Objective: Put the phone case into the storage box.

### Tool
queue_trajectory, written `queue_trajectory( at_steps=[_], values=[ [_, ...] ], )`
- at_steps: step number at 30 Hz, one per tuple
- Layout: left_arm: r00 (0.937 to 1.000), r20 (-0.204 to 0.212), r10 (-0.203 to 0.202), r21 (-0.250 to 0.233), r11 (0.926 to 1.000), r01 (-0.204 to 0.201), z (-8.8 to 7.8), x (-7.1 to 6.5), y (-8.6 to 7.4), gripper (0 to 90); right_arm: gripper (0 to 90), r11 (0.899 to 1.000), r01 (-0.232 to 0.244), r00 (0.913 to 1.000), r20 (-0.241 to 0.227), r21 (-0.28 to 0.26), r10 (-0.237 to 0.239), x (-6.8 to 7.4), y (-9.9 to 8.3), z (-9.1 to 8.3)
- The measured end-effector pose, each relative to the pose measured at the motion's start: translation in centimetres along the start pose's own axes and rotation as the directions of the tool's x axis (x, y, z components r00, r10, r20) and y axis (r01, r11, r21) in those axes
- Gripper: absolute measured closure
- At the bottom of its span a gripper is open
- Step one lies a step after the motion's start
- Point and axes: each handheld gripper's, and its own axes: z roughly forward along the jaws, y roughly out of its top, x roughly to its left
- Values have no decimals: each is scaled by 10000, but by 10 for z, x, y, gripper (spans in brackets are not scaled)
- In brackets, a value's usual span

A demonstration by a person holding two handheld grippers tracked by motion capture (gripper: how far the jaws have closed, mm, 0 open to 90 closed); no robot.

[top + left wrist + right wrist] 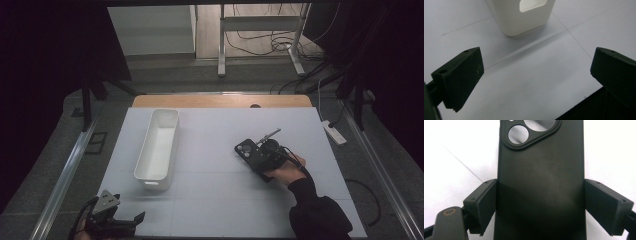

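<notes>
Pinching the black phone (pixel 540 182) by its edges, apparently, the right gripper (pixel 540 205) contrasts with the left gripper (pixel 536 75), fingers spread.

One long white plastic bin (pixel 158 145), open-topped, stood left of centre on the mat; its end wall with one cut-out handle faced the left gripper view (pixel 524 15). One black phone in a matte case (pixel 248 151) lay right of centre, and two round camera lenses were counted on its back (pixel 540 170). One white table mat (pixel 215 200). One white power strip (pixel 334 132) lay at the far right.
</notes>
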Motion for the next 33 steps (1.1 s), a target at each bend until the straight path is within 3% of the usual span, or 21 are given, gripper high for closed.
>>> queue_trajectory(
  at_steps=[5,9,18,26,33],
  values=[
    [9995,307,-98,76,9999,96,0,2,1,0,153,9994,34,9998,-194,-339,-40,2,-2,-6],
    [9965,818,-186,167,9997,173,1,3,1,0,153,9982,103,9995,-299,-588,-121,4,-5,-13],
    [9933,1147,-127,-13,9999,129,2,2,5,0,153,9955,244,9986,-442,-916,-285,6,-15,-28],
    [9906,1359,149,-31,9999,-146,3,-4,11,0,153,9923,327,9969,-674,-1197,-410,9,-21,-38],
    [9843,1666,588,-30,9982,-592,6,-10,26,0,153,9891,449,9952,-797,-1404,-565,12,-27,-44]
  ],
)
